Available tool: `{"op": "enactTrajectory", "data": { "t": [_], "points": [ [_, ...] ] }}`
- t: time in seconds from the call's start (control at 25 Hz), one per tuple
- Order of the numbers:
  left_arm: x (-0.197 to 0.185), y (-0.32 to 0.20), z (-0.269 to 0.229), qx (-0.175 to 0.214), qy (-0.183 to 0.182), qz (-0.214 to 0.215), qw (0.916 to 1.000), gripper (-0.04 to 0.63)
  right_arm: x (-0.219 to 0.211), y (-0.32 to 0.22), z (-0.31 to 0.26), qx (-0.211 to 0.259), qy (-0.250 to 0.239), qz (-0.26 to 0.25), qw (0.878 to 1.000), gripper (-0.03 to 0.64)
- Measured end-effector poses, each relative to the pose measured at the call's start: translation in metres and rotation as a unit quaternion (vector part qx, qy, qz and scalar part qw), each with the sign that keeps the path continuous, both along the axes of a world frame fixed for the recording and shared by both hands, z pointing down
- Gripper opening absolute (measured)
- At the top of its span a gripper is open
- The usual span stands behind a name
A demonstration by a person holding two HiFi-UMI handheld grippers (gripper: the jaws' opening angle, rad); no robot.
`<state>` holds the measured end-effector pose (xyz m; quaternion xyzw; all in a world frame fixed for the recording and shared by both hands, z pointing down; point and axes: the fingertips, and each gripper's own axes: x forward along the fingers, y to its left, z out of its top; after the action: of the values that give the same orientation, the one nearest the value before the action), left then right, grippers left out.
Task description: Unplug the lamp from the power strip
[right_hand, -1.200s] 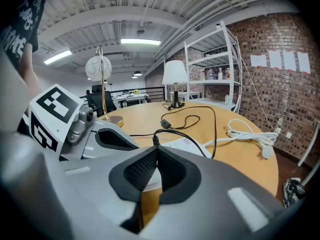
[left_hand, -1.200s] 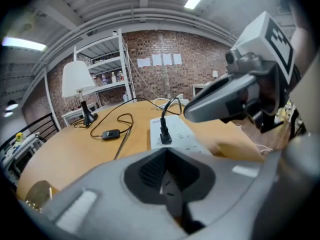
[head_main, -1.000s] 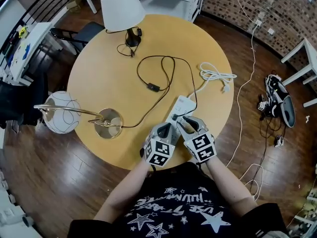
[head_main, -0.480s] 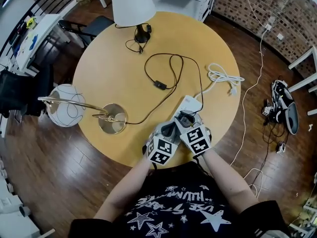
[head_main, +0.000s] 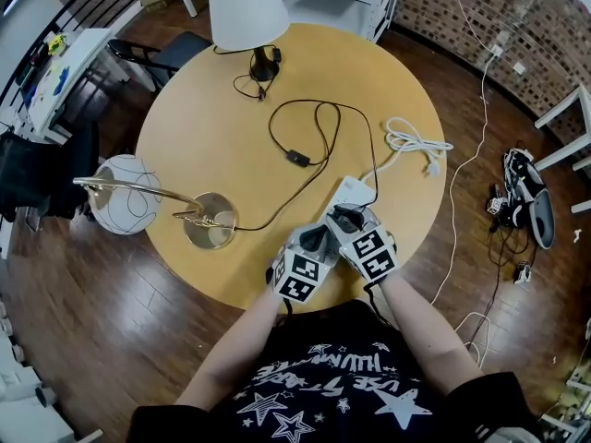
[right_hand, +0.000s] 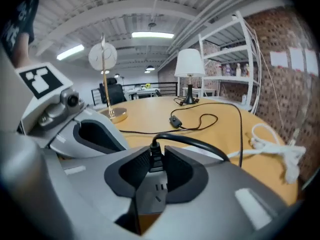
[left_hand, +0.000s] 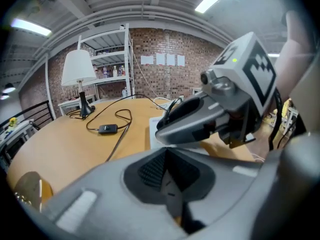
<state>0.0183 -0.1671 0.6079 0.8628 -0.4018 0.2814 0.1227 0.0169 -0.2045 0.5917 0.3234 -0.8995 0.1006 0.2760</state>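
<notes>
Right tool [right_hand: 157, 165] closing around black plug [right_hand: 156, 155], apparently gripping it; left tool [left_hand: 166, 169] pinched together.

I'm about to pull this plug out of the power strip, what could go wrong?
The right tongs are closing their jaws on the black plug, near where its cord begins; a pull could slip onto the cord. The left tongs are shut and empty, not clearly pinning the power strip, so it may lift too.
</notes>
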Motion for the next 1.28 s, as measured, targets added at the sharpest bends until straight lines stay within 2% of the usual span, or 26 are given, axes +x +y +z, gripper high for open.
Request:
{"op": "enactTrajectory", "data": {
  "t": [0.08, 0.2, 0.28, 0.4, 0.48, 0.72, 1.04, 1.28],
  "points": [
    [0.0004, -0.0004, -0.0001, -0.005, 0.002, -0.003, 1.0000, 0.006, -0.0016, 0.0001, -0.0059, 0.030, 0.050, 0.003, 0.998, 0.087],
    [0.0004, -0.0003, 0.0003, -0.005, 0.002, -0.003, 1.0000, 0.006, -0.0012, 0.0006, -0.0062, 0.043, 0.072, 0.020, 0.996, 0.086],
    [0.0004, -0.0008, 0.0004, -0.004, 0.001, -0.001, 1.0000, 0.006, -0.0009, 0.0002, -0.0047, 0.037, 0.061, 0.021, 0.997, 0.086],
    [0.0008, -0.0013, 0.0010, -0.003, 0.001, -0.002, 1.0000, 0.006, 0.0006, -0.0006, -0.0005, 0.005, 0.009, 0.017, 1.000, 0.084],
    [0.0013, -0.0017, 0.0008, -0.002, 0.004, -0.001, 1.0000, 0.006, 0.0043, -0.0014, 0.0013, -0.006, -0.005, 0.018, 1.000, 0.084],
    [0.0011, -0.0009, -0.0002, -0.006, 0.006, 0.002, 1.0000, 0.006, 0.0017, 0.0022, -0.0027, 0.014, 0.025, 0.005, 1.000, 0.083],
    [-0.0001, -0.0007, 0.0007, -0.005, 0.007, -0.001, 1.0000, 0.006, 0.0013, 0.0019, -0.0031, 0.007, 0.023, 0.015, 1.000, 0.083],
    [0.0024, -0.0003, -0.0003, -0.008, 0.008, -0.001, 0.9999, 0.006, 0.0038, 0.0026, -0.0053, 0.021, 0.025, 0.022, 0.999, 0.083]
  ]
}}
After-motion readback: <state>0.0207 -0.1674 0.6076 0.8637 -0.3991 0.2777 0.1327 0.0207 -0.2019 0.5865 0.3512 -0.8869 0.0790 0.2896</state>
